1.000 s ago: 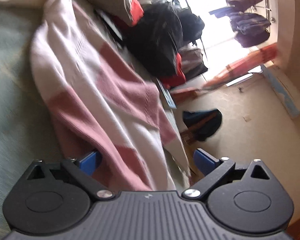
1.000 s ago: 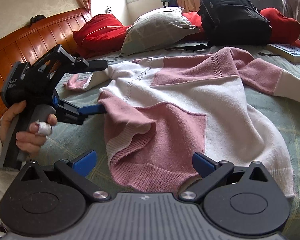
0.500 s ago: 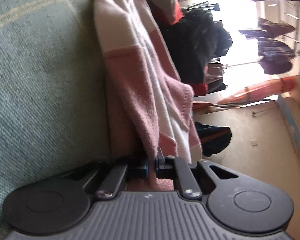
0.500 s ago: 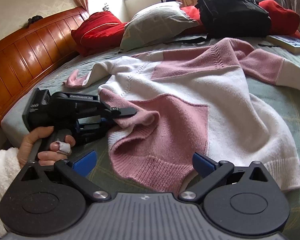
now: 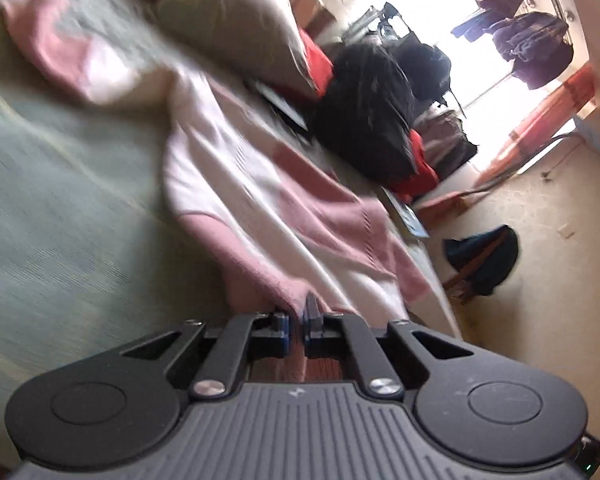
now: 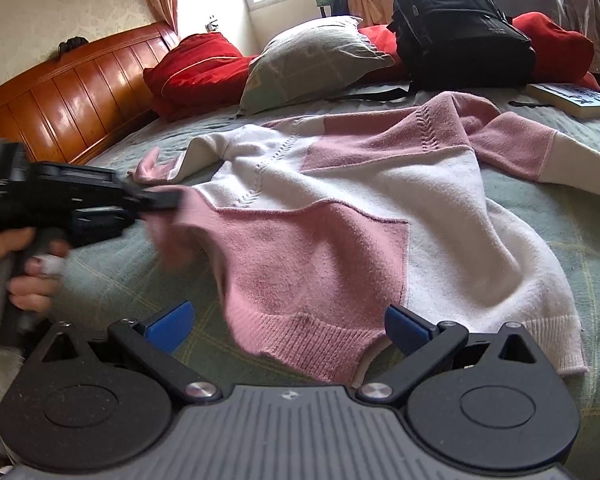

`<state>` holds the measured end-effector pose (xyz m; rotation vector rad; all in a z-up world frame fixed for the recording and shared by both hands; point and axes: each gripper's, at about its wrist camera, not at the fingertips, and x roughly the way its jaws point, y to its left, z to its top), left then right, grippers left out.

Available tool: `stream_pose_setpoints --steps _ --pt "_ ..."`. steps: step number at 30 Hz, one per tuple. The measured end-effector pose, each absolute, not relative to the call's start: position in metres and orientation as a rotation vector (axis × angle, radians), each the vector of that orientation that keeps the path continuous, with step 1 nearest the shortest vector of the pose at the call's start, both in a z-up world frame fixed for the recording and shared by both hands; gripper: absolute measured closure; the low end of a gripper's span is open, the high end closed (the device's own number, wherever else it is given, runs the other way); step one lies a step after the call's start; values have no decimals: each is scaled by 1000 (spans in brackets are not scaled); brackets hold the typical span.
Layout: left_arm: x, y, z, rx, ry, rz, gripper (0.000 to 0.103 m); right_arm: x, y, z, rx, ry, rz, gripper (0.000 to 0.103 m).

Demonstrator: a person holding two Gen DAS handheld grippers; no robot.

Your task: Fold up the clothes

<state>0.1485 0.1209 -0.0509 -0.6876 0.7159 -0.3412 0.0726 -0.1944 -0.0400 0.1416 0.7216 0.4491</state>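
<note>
Sweater (image 6: 360, 216) lies spread on the bed (image 6: 572, 232), collar toward the pillows, hem nearest the right gripper (image 6: 288, 326), whose fingers gape just above it; left gripper (image 5: 296, 322) fingers pinch its side edge.

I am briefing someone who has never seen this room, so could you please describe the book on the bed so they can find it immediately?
Start at the wooden headboard and follow the bed across to its far side, past the grey pillow and the black backpack. Just beyond the backpack, by the sweater sleeve, lies the book. It is the only flat, hard-edged thing among soft fabrics.
</note>
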Motion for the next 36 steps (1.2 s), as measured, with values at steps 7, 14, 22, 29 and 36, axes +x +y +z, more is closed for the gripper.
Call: stream_pose_setpoints --steps 7,14,22,29,36 --pt "132 161 -43 -644 729 -241 99 67 -197 -34 139 702 440 0" --pt "126 184 -58 -681 760 -166 99 63 -208 -33 141 697 405 0" --pt "124 200 -83 -719 819 -120 98 62 -254 -35 181 666 318 0" --pt "121 194 -82 -640 834 -129 94 85 -320 -50 313 686 206 0" --pt "118 190 -82 -567 847 -141 63 98 -340 -67 415 690 264 0"
